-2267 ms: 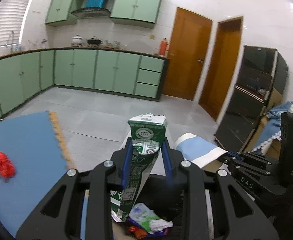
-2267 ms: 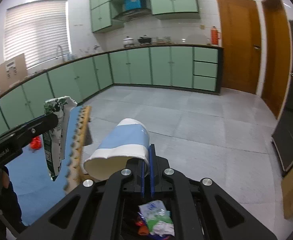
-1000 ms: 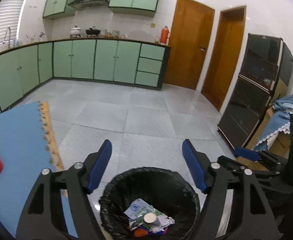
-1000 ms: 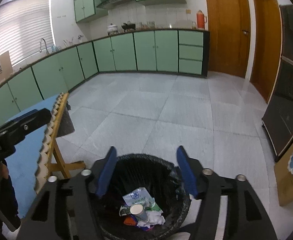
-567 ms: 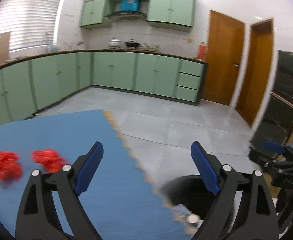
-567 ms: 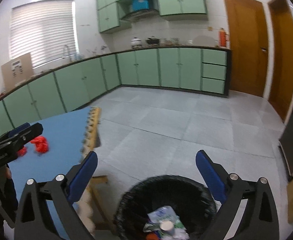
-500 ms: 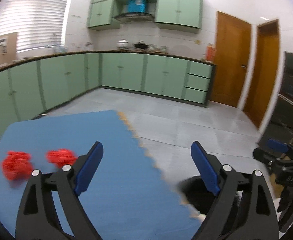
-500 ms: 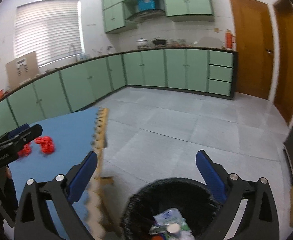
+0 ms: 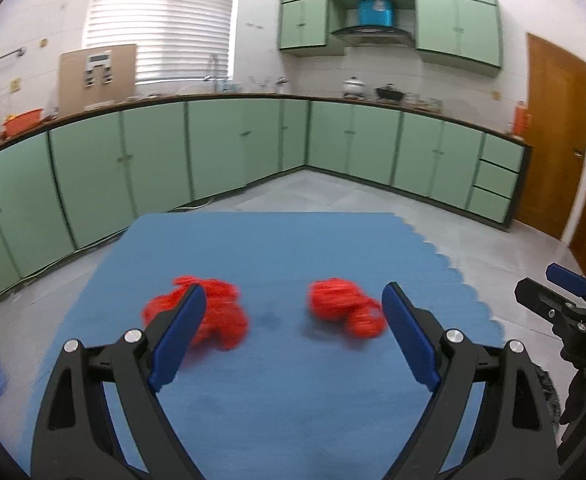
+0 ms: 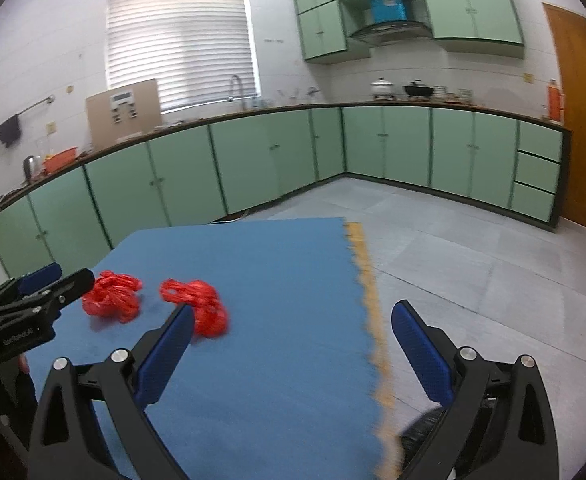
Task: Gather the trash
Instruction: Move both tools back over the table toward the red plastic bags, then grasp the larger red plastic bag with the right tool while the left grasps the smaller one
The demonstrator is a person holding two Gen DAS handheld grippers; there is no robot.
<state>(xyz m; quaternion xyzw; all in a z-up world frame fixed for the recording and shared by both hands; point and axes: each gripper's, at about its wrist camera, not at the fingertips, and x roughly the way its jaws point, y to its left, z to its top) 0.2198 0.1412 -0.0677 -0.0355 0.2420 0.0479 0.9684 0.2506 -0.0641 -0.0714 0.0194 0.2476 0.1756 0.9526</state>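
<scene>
Jaws of both the left gripper (image 9: 293, 334) and right gripper (image 10: 293, 354) stood wide and empty, having just opened, above two red crumpled wads (image 9: 343, 312) at mid-frame (probably light, soft, best pinched across the bulk).

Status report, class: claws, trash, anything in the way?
Left claw, right claw: open, empty. Two red trash wads lying apart on blue mat. Nothing in the way.

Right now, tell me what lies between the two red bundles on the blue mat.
Nothing: only bare blue mat separates the left red bundle from the right red bundle. The left wrist view shows the gap best; the right wrist view agrees.
</scene>
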